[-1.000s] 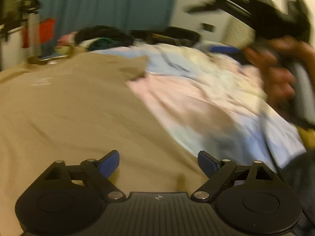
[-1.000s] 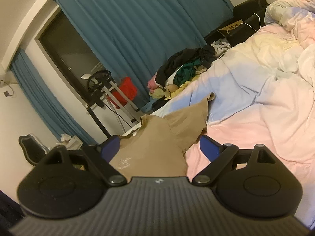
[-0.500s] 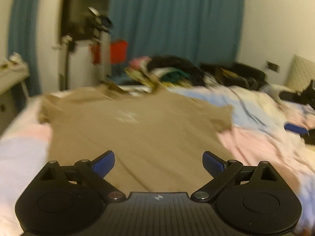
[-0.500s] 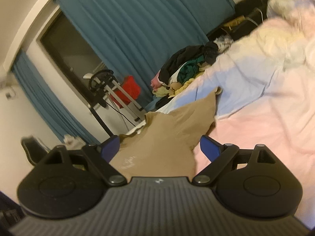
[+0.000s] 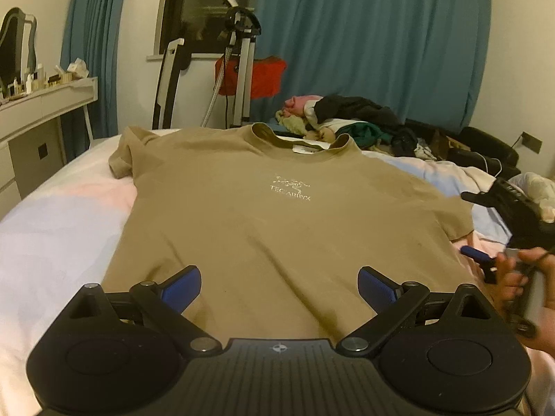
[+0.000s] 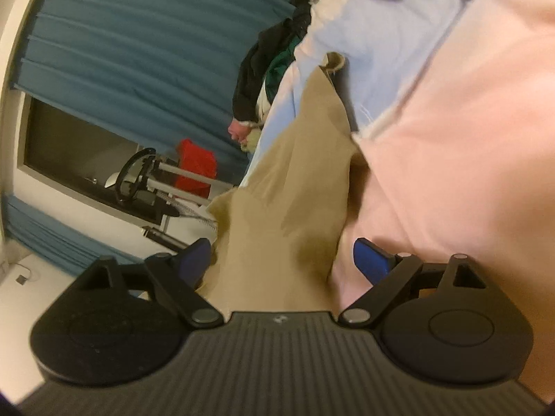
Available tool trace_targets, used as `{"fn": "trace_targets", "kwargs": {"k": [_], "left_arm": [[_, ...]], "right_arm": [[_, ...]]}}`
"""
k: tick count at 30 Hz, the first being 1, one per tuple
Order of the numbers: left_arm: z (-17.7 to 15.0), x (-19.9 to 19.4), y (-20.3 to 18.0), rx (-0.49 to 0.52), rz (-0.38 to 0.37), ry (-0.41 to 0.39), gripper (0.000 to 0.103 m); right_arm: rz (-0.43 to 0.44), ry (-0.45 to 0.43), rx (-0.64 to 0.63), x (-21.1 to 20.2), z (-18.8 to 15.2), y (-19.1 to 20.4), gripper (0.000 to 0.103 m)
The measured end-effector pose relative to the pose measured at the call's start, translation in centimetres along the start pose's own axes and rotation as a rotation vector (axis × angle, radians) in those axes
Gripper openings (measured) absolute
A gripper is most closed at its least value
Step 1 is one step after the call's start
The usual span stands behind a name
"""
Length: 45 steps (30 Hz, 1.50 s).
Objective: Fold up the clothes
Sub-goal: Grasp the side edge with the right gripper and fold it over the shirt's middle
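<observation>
A tan T-shirt [image 5: 277, 215] with a small white chest logo lies flat, front up, on the bed, collar at the far end. My left gripper [image 5: 279, 282] is open and empty above the shirt's near hem. My right gripper [image 6: 281, 260] is open and empty, low over the shirt's right side [image 6: 295, 187], tilted, with the right sleeve stretching ahead of it. The right gripper also shows in the left wrist view [image 5: 513, 218] at the far right, held in a hand beside the shirt's right edge.
A pastel pink, blue and white duvet [image 5: 48, 228] covers the bed. A pile of clothes [image 5: 347, 118] lies past the collar. A white desk [image 5: 41, 104] stands at the left, a metal stand with red fabric [image 5: 249, 72] behind, and blue curtains [image 5: 374, 34].
My left gripper swung left and now faces the whole shirt from its hem. My right gripper dropped closer to the shirt's right side and tilted. Both stayed open.
</observation>
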<state>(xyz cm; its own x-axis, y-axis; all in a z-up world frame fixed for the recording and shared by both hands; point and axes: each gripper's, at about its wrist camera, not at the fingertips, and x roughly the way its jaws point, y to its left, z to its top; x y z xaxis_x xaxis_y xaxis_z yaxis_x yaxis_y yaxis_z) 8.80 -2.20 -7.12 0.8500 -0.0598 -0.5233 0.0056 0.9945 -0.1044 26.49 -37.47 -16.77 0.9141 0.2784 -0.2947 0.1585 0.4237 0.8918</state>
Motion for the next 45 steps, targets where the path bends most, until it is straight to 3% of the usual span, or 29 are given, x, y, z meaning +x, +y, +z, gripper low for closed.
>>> {"fn": "trace_targets", "kwargs": {"k": [4, 10, 12, 14, 16, 22, 25, 29, 34, 39, 43, 45], "left_arm": [[0.2, 1.8, -0.1, -0.013, 0.004, 0.004, 0.098], [0.9, 4.0, 1.2, -0.064, 0.009, 0.014, 0.098], [1.3, 4.8, 1.8, -0.091, 0.014, 0.018, 0.098], [1.7, 5.6, 2.5, -0.117, 0.018, 0.022, 0.098], [2.1, 6.3, 3.2, -0.144, 0.023, 0.026, 0.098], [3.1, 5.8, 5.7, -0.201, 0.055, -0.003, 0.098], [3.6, 4.7, 7.1, -0.224, 0.075, -0.028, 0.099], [3.9, 3.2, 8.9, -0.244, 0.105, -0.061, 0.1], [4.0, 3.0, 11.5, -0.28, 0.157, -0.071, 0.1], [3.4, 4.2, 14.1, -0.328, 0.195, -0.043, 0.1], [3.0, 5.5, 14.7, -0.344, 0.183, -0.015, 0.1], [2.9, 6.1, 14.2, -0.325, 0.18, -0.007, 0.1]], "right_arm": [[0.001, -0.062, -0.053, 3.4, 0.9, -0.8, 0.09], [0.017, -0.156, -0.151, 7.7, 3.4, 0.0, 0.072], [-0.076, -0.164, -0.225, 9.4, 4.3, 1.1, 0.058], [-0.173, -0.13, -0.324, 11.0, 5.2, 2.9, 0.017], [-0.199, -0.133, -0.417, 10.8, 5.1, 5.5, 0.009], [-0.218, -0.189, -0.686, 8.7, 4.0, 13.9, 0.007], [-0.217, -0.217, -0.856, 8.2, 1.3, 19.0, 0.007], [-0.221, -0.207, -1.08, 9.9, -5.1, 24.8, 0.007], [-0.242, -0.088, -1.278, 15.0, -14.6, 27.2, 0.007], [-0.288, 0.022, -1.328, 20.1, -20.0, 26.2, 0.007], [-0.28, 0.07, -1.281, 21.6, -19.8, 25.9, 0.011], [-0.227, 0.096, -1.236, 20.8, -19.1, 26.4, 0.032]]}}
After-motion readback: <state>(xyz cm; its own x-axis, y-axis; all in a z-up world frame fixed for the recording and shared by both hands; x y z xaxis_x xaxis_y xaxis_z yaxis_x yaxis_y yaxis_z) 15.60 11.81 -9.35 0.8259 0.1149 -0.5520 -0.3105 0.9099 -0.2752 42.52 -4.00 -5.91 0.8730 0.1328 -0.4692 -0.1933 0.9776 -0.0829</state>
